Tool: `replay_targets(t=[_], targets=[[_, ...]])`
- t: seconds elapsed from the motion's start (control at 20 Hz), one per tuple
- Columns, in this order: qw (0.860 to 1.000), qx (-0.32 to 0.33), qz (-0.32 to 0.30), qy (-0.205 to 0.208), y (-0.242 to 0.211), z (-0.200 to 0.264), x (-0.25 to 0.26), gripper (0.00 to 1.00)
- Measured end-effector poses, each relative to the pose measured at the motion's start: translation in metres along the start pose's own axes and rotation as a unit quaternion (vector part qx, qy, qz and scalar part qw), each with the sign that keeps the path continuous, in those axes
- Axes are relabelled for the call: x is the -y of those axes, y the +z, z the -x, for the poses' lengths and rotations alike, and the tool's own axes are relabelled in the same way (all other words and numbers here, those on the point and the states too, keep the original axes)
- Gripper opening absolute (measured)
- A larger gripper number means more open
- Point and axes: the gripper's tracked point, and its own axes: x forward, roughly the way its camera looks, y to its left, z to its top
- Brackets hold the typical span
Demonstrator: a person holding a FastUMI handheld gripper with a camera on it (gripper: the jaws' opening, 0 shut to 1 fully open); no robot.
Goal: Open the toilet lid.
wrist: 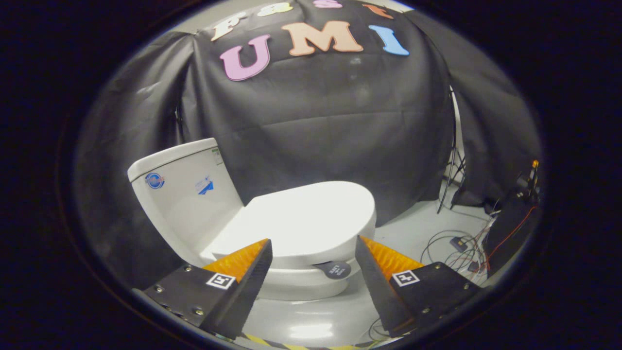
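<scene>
A white toilet point(291, 287) stands on the pale floor just ahead of my fingers. Its lid point(311, 218) lies flat and closed over the bowl. The tank point(184, 199) rises at the back left, with small stickers on its side. A small dark round tag point(335, 269) hangs at the bowl's front rim, between my fingers. My gripper point(313, 245) is open, its two fingers spread wide on either side of the lid's near edge, a little short of it. Nothing is held between them.
Black cloth forms the wall behind the toilet. At the right, loose cables and small boxes point(461, 248) lie on the floor beside a stand's thin legs point(452, 180) and dark equipment point(515, 218). Striped tape point(272, 342) marks the floor under my fingers.
</scene>
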Motion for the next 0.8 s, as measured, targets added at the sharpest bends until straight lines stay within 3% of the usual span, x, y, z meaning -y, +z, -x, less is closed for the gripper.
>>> replay_targets(t=[0.25, 0.45, 0.55, 0.8], targets=[[0.999, -0.025, -0.037, -0.015, -0.009, -0.017, 0.012, 1.0], [0.993, -0.056, -0.105, -0.026, -0.02, -0.04, 0.027, 1.0], [0.984, -0.076, -0.161, -0.03, -0.031, -0.047, 0.028, 0.99], [0.945, -0.126, -0.298, -0.047, -0.061, -0.066, 0.037, 0.97]])
